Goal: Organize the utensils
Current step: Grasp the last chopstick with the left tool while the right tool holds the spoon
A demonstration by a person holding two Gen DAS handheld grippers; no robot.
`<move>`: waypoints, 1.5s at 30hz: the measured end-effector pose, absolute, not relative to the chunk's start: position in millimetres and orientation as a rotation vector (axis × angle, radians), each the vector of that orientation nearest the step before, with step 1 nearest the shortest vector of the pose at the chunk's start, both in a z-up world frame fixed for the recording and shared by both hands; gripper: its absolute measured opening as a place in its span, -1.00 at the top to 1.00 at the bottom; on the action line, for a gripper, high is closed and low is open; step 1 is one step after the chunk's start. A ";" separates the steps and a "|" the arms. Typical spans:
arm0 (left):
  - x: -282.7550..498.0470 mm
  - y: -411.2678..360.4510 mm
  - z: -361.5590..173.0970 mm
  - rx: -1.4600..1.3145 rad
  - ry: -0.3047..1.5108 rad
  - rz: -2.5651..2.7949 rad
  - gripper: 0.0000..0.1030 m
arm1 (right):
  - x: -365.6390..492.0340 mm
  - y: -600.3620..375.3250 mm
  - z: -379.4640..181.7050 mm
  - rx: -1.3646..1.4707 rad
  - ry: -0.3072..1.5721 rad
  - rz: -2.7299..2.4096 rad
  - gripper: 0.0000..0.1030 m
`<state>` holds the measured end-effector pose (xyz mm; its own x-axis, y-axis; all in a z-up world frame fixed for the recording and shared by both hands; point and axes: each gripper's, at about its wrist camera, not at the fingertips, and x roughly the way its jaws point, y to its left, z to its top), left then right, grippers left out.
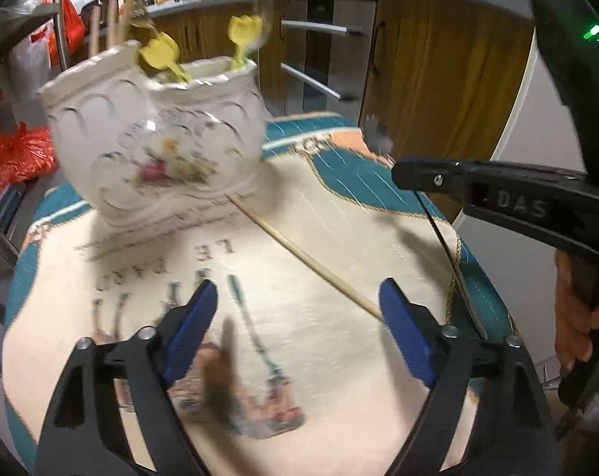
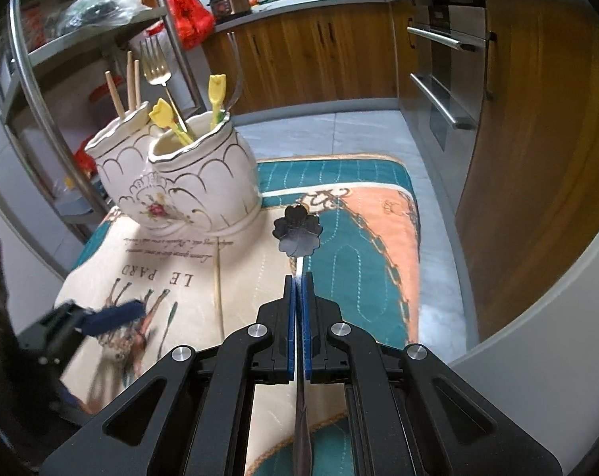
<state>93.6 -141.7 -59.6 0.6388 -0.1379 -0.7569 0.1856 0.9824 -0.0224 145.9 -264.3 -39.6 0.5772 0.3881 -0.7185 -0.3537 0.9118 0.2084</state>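
Kitchen cabinets and an oven ring the small cloth-covered surface point(image 2: 180, 261) I'm working over. My right hand-held gripper point(image 2: 298, 277) is pinched tight on the thin handle of a flower-shaped spoon point(image 2: 298, 230), whose bowl sticks out just ahead of the fingertips, lifted off the cloth. My left hand-held gripper point(image 1: 299, 309) is spread wide with nothing in it, hovering low over the cloth; a lone chopstick point(image 1: 299, 254) lies there, running from the base of the holder back to just beside its right finger.

Ahead and to the left of my right hand-held gripper stands the two-pocket ceramic holder point(image 2: 188, 186): chopsticks and a fork in the far pocket, two yellow tulip-topped picks point(image 2: 216, 91) in the near one.

My worry is the spoon: the grip is far down a slim handle, so I judge it could swivel or slip as I tip it toward a pocket. Its wide bowl might also catch the scalloped rim or knock the picks.
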 end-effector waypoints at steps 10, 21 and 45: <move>110.4 -173.4 -66.8 0.110 0.941 -0.121 0.18 | 143.1 -266.4 -43.8 0.042 0.865 0.454 0.92; 113.8 -129.2 -57.1 0.067 0.991 -0.199 1.00 | 144.5 -263.3 -49.8 0.048 0.887 0.474 0.92; 102.2 -129.5 -68.7 0.058 0.994 -0.211 0.87 | 145.2 -245.5 -54.1 0.011 0.894 0.492 0.92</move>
